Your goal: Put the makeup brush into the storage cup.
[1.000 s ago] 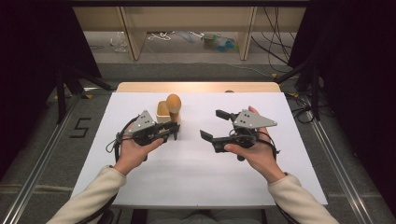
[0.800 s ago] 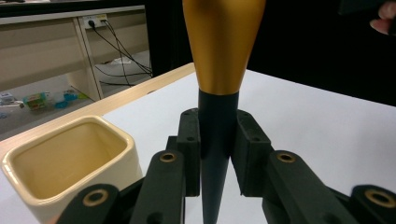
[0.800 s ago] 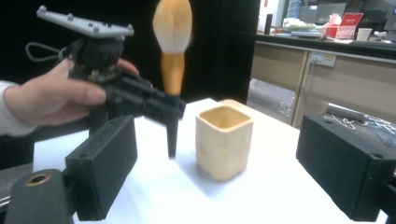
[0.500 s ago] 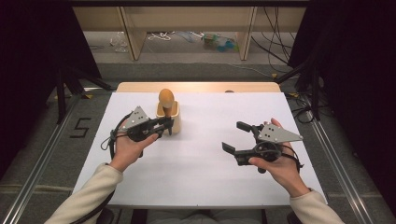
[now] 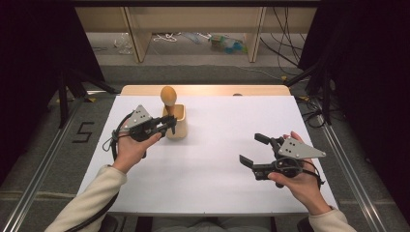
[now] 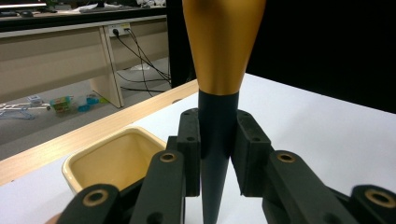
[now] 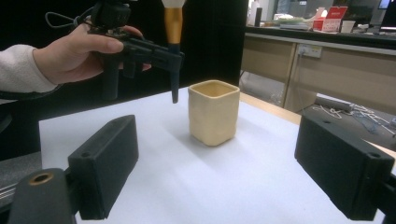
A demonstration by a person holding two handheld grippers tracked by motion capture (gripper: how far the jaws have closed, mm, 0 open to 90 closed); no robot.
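Left gripper view | brush (image 6: 218, 116) clamped upright in left tool (image 6: 217, 154)

bright, even overhead light falls on the white table (image 5: 212, 159), leaving soft, faint shadows. the surroundings are dark at both sides. the cup (image 7: 213, 112) is sharp, while close jaws and the distant desks blur slightly. no strong glare.

overhead view, two low gripper cameras
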